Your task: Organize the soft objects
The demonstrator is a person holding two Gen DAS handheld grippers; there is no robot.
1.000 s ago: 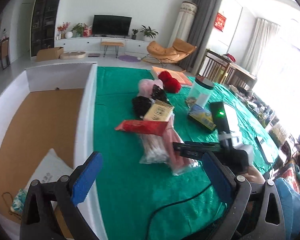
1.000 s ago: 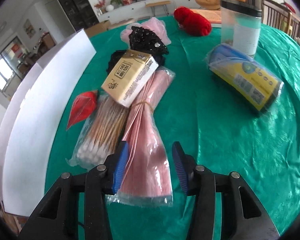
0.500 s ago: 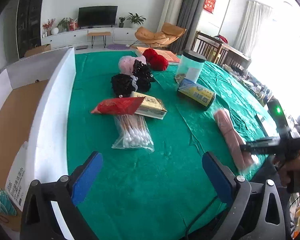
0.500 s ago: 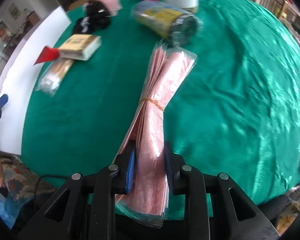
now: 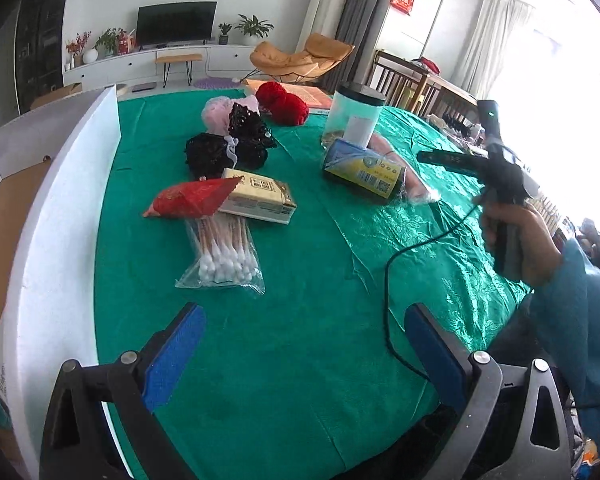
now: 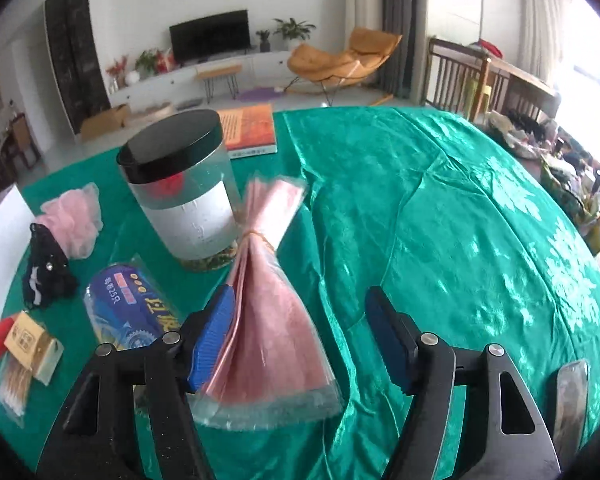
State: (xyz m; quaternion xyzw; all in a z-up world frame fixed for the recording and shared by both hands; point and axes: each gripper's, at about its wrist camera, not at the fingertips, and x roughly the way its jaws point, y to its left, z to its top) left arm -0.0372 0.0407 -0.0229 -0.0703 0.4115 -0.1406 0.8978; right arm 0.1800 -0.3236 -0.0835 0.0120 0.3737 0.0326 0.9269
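Observation:
A pink bundle of plastic bags (image 6: pixel 268 332) tied with a rubber band lies on the green tablecloth, between the clear jar (image 6: pixel 180 196) and my right gripper (image 6: pixel 300 320). The right gripper is open, with the bundle's near end between its jaws, against the left one. The bundle also shows in the left wrist view (image 5: pixel 414 184), behind the blue-yellow roll (image 5: pixel 364 172). My left gripper (image 5: pixel 304 344) is open and empty above the table's near edge. Cotton swabs (image 5: pixel 222 252), a red packet (image 5: pixel 192 198), a tissue pack (image 5: pixel 260 196), black (image 5: pixel 220 148), pink (image 5: pixel 220 110) and red (image 5: pixel 284 102) soft items lie further on.
A white box with a brown floor (image 5: pixel 48 208) stands along the table's left side. An orange book (image 6: pixel 250 128) lies at the far edge. A black cable (image 5: pixel 396 280) trails over the cloth to the right gripper's handle. Clutter lies at the far right (image 6: pixel 572 168).
The right gripper carried the pink bundle to the right, set it beside the jar and opened. The left gripper stayed open and shifted view slightly.

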